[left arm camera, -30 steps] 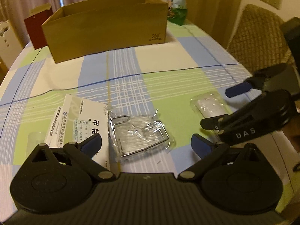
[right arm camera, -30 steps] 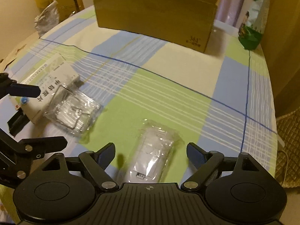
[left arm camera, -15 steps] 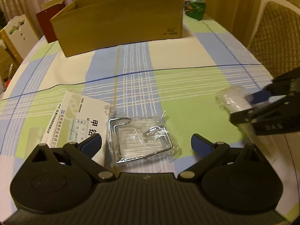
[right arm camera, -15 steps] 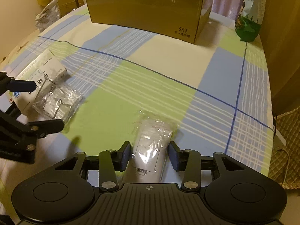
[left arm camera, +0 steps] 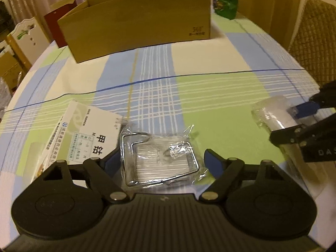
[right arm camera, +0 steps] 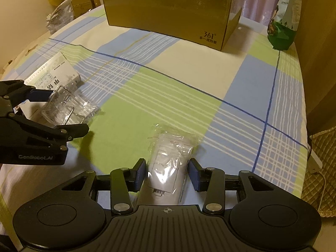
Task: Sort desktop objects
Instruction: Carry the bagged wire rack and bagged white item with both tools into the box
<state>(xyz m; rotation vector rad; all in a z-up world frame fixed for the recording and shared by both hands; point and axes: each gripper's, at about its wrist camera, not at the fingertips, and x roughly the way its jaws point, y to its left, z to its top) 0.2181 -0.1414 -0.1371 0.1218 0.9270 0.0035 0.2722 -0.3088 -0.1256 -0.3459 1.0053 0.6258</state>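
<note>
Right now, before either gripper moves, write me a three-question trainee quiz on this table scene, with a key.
1. True or false: the right gripper has its blue pads on either side of the white part sealed in a clear plastic bag.
2. Multiple choice: what lies between the fingers of the left gripper? A) the white printed medicine box B) the bent wire holder in clear wrap C) the green and white snack bag
3. Fill in: the open brown cardboard box stands at the ___ side of the checked tablecloth.

Key: 1 true; 2 B; 3 far.
</note>
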